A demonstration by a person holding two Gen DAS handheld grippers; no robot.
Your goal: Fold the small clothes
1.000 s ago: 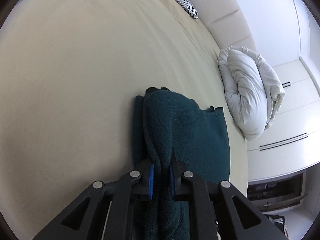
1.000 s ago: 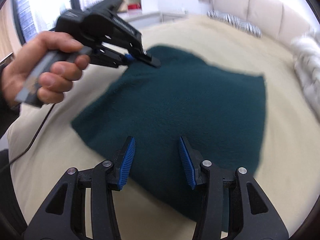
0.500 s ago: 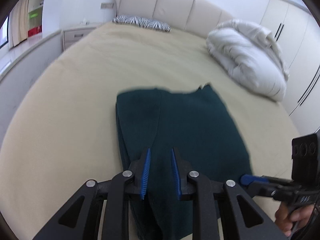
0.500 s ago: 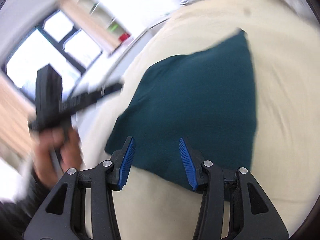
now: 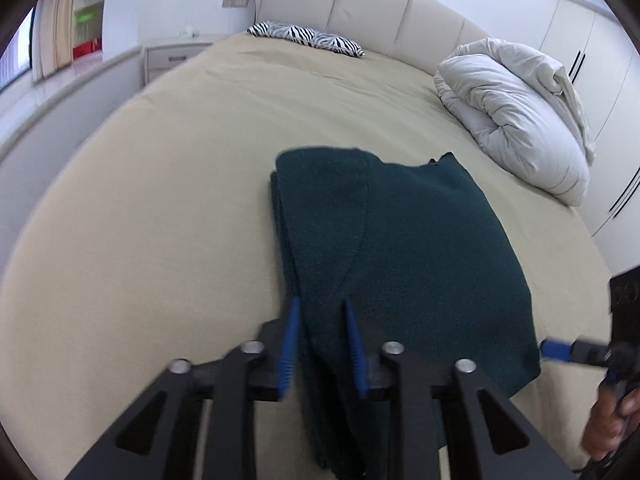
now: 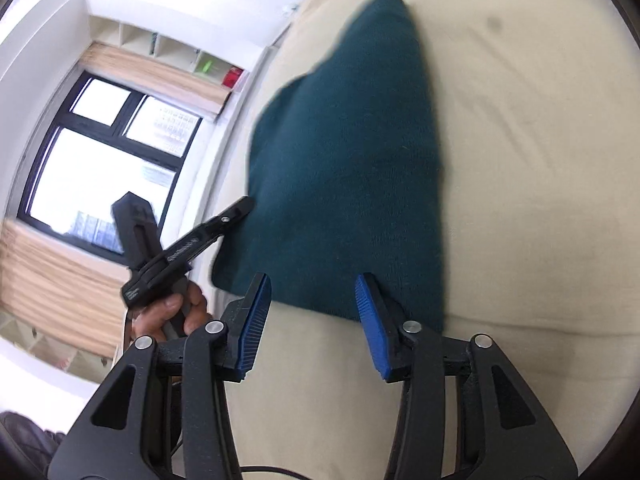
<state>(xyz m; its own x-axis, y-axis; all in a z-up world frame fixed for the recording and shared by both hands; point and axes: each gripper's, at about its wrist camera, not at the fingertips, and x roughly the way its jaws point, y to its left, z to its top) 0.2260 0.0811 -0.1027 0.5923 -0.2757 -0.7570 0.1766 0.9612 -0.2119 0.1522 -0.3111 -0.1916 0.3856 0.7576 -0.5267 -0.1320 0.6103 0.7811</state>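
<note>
A dark teal knitted garment, partly folded, (image 5: pixel 400 256) is seen lying flat on the beige bedsheet (image 5: pixel 160 200), its long axis running away from the near edge of the bed toward the padded cream headboard (image 5: pixel 372 4). The left gripper (image 5: pixel 320 336) is placed right at the near left portion of the garment, where a folded-over layer and stacked edges are visible; its blue pads straddle that thick edge, with the jaws having just been opening, so the cloth is judged released though still between them. The right gripper (image 6: pixel 312 320) is held just off the near hem, jaws parted and nothing between them; in the left wrist view its blue tip is seen just beside the garment's near right corner. The garment is therefore spread ahead of both tools, the left one being over it and the right one at its border. A further fold along the long axis is judged likely, which would call for both near corners to be taken.
</note>
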